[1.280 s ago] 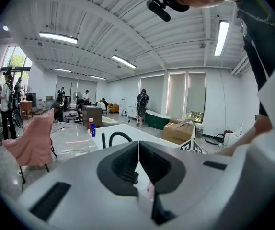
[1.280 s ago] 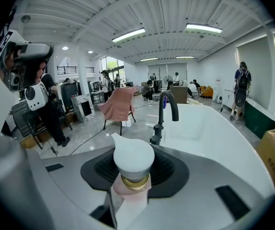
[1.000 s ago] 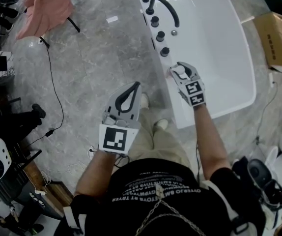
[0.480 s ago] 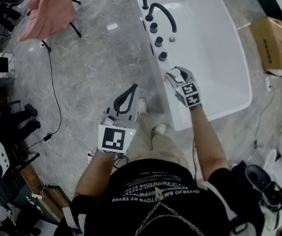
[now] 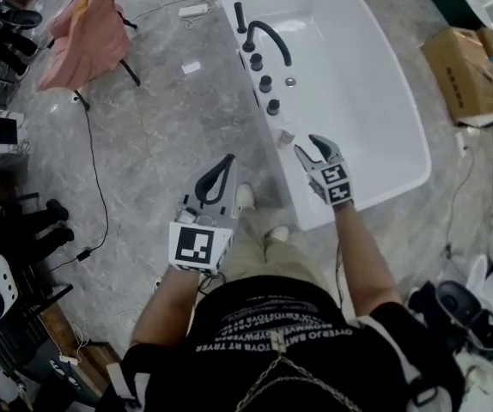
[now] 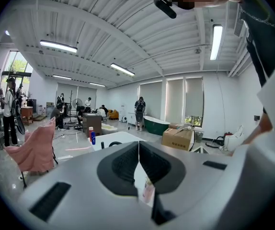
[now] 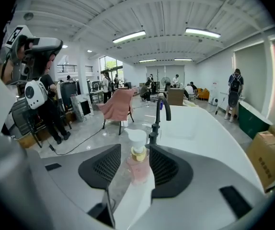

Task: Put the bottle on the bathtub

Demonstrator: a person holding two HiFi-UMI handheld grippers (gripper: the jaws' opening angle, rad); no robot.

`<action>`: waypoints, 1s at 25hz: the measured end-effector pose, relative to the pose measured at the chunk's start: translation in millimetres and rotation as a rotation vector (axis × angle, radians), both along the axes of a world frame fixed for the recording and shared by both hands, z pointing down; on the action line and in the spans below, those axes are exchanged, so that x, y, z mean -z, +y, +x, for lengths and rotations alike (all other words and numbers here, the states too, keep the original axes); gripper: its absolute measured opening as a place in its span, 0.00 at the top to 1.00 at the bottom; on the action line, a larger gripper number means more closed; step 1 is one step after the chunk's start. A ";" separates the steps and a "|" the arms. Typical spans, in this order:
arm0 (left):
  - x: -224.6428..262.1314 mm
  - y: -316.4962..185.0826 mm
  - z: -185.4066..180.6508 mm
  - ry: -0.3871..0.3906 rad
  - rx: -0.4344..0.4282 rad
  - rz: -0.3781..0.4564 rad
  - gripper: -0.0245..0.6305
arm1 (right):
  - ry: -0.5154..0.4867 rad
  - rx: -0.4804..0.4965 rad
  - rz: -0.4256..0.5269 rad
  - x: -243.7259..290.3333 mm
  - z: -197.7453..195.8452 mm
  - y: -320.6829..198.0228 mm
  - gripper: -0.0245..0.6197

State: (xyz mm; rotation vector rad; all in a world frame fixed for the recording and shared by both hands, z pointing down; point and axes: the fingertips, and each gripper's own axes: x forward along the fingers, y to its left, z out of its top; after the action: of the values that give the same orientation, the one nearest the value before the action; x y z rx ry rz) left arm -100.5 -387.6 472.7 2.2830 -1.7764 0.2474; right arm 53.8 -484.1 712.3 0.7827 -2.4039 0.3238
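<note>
The left gripper (image 5: 228, 161) hangs over the grey floor (image 5: 161, 127), jaws pressed together on nothing. To its right, the pink pump bottle (image 5: 285, 136) stands upright on the near rim of the bathtub (image 5: 405, 118), just short of the black tap knobs (image 5: 266, 84). The right gripper (image 5: 307, 146), by far the nearer, sits just on the person's side of it, jaws spread and clear of it, the bottle dead ahead on their line. The placing looks done; any retreat should run straight back to spare the bottle.
</note>
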 end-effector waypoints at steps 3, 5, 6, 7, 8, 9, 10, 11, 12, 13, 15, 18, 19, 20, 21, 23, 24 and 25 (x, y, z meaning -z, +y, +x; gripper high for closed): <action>10.8 5.1 1.6 0.005 -0.006 0.012 0.96 | -0.052 -0.030 0.039 33.1 15.3 14.2 0.72; 14.8 10.3 4.0 -0.008 -0.017 0.006 0.96 | -0.091 -0.043 0.076 59.2 24.4 24.9 0.81; 17.6 11.8 6.2 -0.013 -0.021 0.006 0.96 | -0.109 -0.049 0.099 71.8 29.6 28.4 0.85; 21.7 12.0 9.1 -0.013 -0.023 0.013 0.96 | -0.129 -0.057 0.117 84.1 35.3 30.4 0.89; 26.4 11.7 12.4 -0.010 -0.025 0.024 0.96 | -0.150 -0.066 0.129 97.0 40.9 31.7 0.90; 30.6 11.6 16.0 -0.008 -0.028 0.037 0.96 | -0.168 -0.074 0.137 110.2 46.1 33.3 0.91; 34.2 12.1 19.8 -0.007 -0.030 0.048 0.96 | -0.180 -0.081 0.142 122.1 50.9 35.7 0.93; 36.8 13.2 23.7 -0.007 -0.032 0.055 0.96 | -0.191 -0.088 0.150 131.9 55.6 38.7 0.94; 38.5 14.7 27.8 -0.008 -0.036 0.059 0.96 | -0.203 -0.094 0.160 139.9 60.2 42.1 0.95; 40.0 15.7 32.0 -0.010 -0.041 0.065 0.96 | -0.209 -0.098 0.164 146.6 64.7 46.1 0.96; 45.1 16.8 40.0 -0.010 -0.046 0.080 0.96 | -0.206 -0.109 0.165 159.0 74.8 52.1 0.96; 55.3 21.0 50.7 -0.014 -0.054 0.101 0.96 | -0.247 -0.120 0.194 181.2 83.2 57.3 0.96; 57.6 22.7 53.4 -0.017 -0.057 0.106 0.96 | -0.260 -0.123 0.198 185.5 85.8 59.5 0.96; 59.0 24.3 55.5 -0.020 -0.059 0.111 0.96 | -0.265 -0.125 0.197 188.4 88.9 62.3 0.96; 60.1 25.8 57.0 -0.022 -0.058 0.113 0.96 | -0.264 -0.126 0.195 190.3 92.0 65.4 0.96; 62.8 29.5 59.6 -0.023 -0.051 0.114 0.96 | -0.268 -0.133 0.197 194.2 98.8 70.2 0.96; 64.8 31.8 61.5 -0.024 -0.049 0.116 0.96 | -0.273 -0.143 0.201 196.3 103.2 71.7 0.96; 67.4 34.1 63.9 -0.025 -0.049 0.120 0.96 | -0.277 -0.153 0.206 198.1 108.1 73.1 0.96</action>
State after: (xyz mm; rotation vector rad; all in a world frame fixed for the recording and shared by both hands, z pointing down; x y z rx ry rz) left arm -36.5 -353.5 405.3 2.4183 -1.7950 0.1837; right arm 162.0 -411.0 514.2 1.0805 -2.6719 0.2613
